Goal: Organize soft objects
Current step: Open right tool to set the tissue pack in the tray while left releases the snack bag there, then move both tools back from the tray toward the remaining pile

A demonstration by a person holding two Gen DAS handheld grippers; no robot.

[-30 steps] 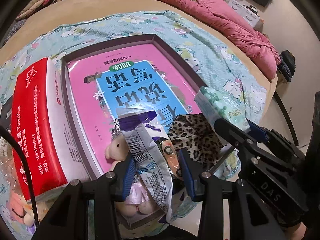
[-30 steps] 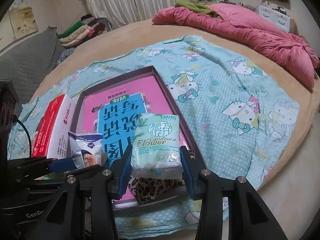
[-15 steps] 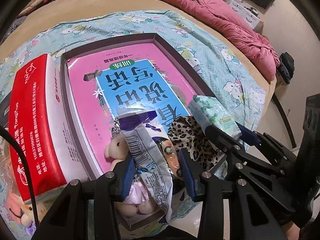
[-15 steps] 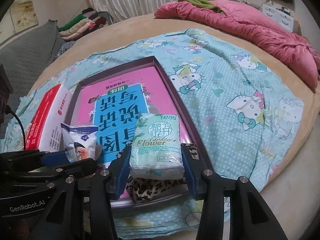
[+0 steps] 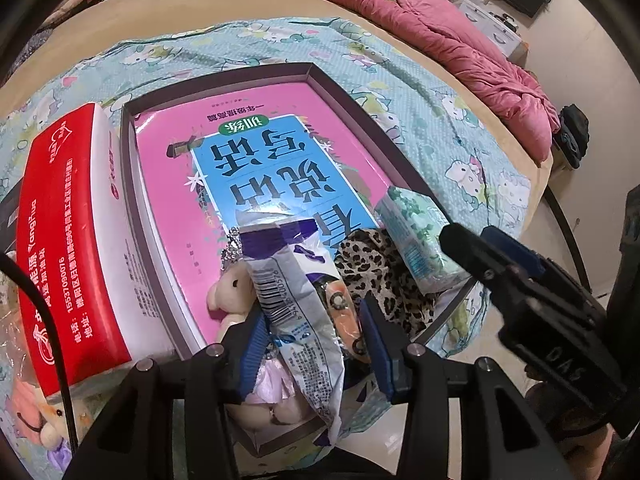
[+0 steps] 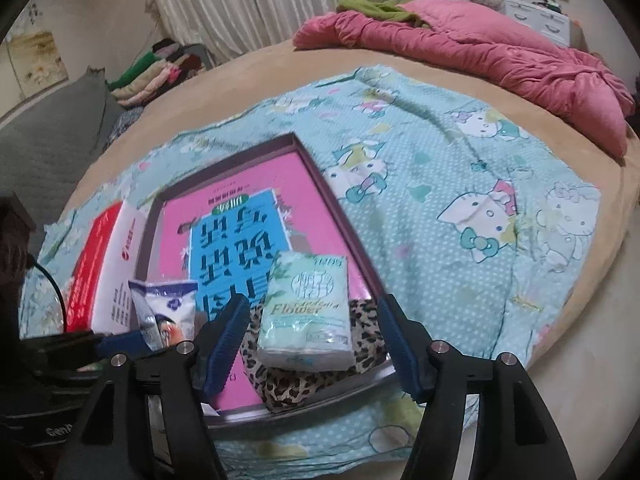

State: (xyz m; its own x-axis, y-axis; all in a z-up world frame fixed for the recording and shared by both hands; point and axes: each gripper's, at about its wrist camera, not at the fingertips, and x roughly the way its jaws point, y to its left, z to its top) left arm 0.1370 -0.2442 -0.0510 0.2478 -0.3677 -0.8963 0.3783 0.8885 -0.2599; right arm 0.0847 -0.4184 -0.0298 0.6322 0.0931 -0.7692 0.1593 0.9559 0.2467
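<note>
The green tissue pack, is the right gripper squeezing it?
No, the right gripper has open jaws standing clear of both sides of the tissue pack, which lies on the leopard cloth.

Bedroom: bed (image 6: 400, 68), pink quilt (image 6: 480, 52)

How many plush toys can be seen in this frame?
2. One cream plush toy lies in the tray's near corner beside the left gripper. Another plush toy sits outside the tray, below the red box. More may be hidden.
</note>
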